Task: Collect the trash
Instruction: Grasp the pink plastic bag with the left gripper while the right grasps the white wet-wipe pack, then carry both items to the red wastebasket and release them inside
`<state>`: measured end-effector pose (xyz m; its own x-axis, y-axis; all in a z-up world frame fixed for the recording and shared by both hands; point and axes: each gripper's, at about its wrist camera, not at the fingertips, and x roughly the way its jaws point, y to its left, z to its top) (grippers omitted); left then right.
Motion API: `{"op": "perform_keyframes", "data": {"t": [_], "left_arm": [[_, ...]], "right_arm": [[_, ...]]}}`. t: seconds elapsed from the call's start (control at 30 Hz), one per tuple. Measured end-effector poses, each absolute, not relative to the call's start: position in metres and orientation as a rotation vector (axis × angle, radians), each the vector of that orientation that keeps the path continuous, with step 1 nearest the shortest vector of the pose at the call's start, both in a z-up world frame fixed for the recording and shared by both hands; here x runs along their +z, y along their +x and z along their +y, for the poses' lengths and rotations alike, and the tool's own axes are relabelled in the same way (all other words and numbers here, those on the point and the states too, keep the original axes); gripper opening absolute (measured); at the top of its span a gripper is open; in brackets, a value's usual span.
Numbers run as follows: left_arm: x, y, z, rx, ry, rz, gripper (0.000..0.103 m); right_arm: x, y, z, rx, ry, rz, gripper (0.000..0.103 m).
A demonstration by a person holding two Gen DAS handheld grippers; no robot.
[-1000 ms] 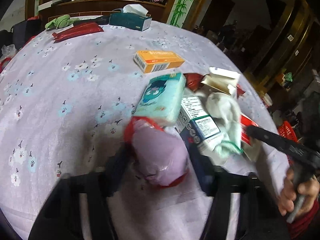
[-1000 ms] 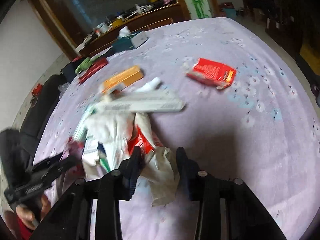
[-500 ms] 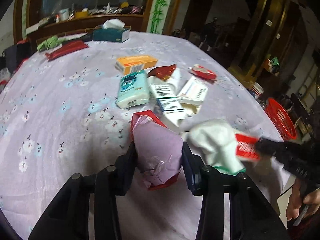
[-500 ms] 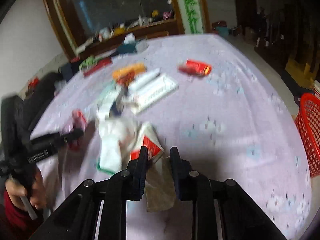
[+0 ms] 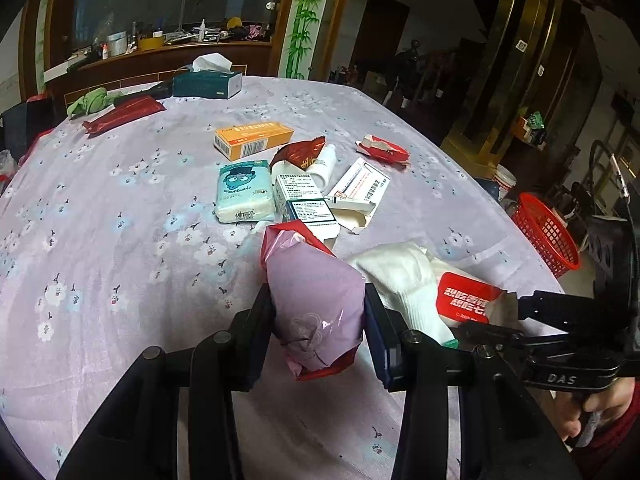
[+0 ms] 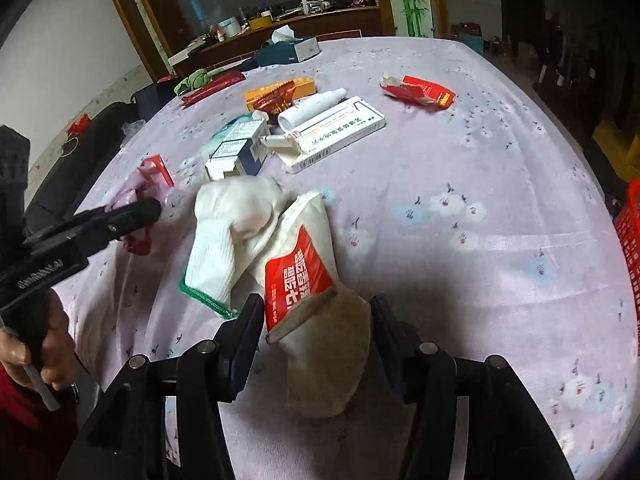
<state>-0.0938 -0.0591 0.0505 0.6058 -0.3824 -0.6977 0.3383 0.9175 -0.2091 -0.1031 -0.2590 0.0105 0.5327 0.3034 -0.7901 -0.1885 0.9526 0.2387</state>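
My left gripper is shut on a crumpled pink and red plastic wrapper, held just above the purple flowered tablecloth. My right gripper stands open near the table's front edge, its fingers on either side of a beige paper bag with a red label. A white knit glove with a green cuff lies against the bag's left side. In the left wrist view the right gripper and the bag are at the lower right. The left gripper's fingers show at the left of the right wrist view.
Mid-table lie an orange box, a tissue pack, a blue and white carton, a flat white box and a torn red packet. A red basket stands on the floor beyond the table's right edge. A tissue box sits at the back.
Both grippers pulled back toward the table's front edge. The bag and the glove came along with the right gripper, whose fingers now stand wider apart. The left still holds the wrapper.
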Motion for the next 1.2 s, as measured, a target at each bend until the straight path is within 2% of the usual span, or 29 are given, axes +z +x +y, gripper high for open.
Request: {"op": "perform_keyframes", "data": {"t": [0.1,0.17,0.47,1.2], "left_arm": [[0.053,-0.097,-0.061,-0.430,-0.057,0.804,0.041],[0.055,-0.100,-0.065,-0.438,-0.046,0.791,0.041],[0.061,-0.105,-0.094,-0.508,-0.017,0.778,0.041],[0.075,-0.105,-0.181,-0.652,0.090,0.771,0.041]], "right_arm": [[0.013,-0.108,-0.265,0.286,0.182,0.936,0.045],[0.017,-0.115,-0.269,0.253,0.185,0.901,0.044],[0.038,-0.133,-0.295,0.114,0.257,0.786,0.043],[0.049,-0.160,-0.359,0.027,0.381,0.723,0.043]]}}
